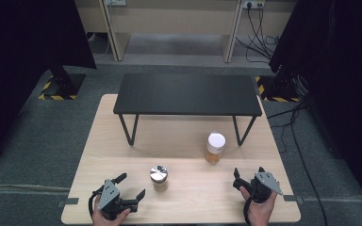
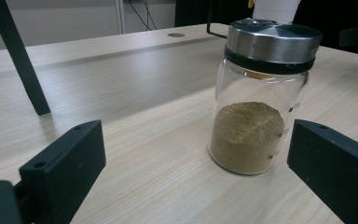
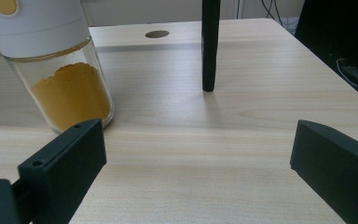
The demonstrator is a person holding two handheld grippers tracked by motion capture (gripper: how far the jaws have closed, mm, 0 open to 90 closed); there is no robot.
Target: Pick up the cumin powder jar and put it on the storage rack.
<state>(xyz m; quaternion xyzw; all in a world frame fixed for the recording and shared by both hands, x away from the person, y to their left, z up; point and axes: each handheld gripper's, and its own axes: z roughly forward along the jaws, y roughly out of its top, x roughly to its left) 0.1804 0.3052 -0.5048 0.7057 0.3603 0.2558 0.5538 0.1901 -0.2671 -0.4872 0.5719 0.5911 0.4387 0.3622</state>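
Note:
A glass jar with a steel lid (image 1: 159, 177) (image 2: 261, 102), part full of brown powder, stands upright near the table's front middle. A second jar with a white cap (image 1: 215, 147) (image 3: 51, 60), holding orange powder, stands farther back and to the right. My left gripper (image 1: 132, 186) (image 2: 196, 172) rests at the front left, jaws open and empty, the steel-lidded jar just ahead and to its right. At the front right my right gripper (image 1: 249, 173) (image 3: 198, 172) is open and empty too, with the white-capped jar ahead on its left.
A black low shelf (image 1: 187, 94) on thin legs spans the back of the light wooden table (image 1: 122, 141); one leg (image 3: 209, 46) stands ahead of the right gripper. Dark stands and cables lie on the grey carpet beyond.

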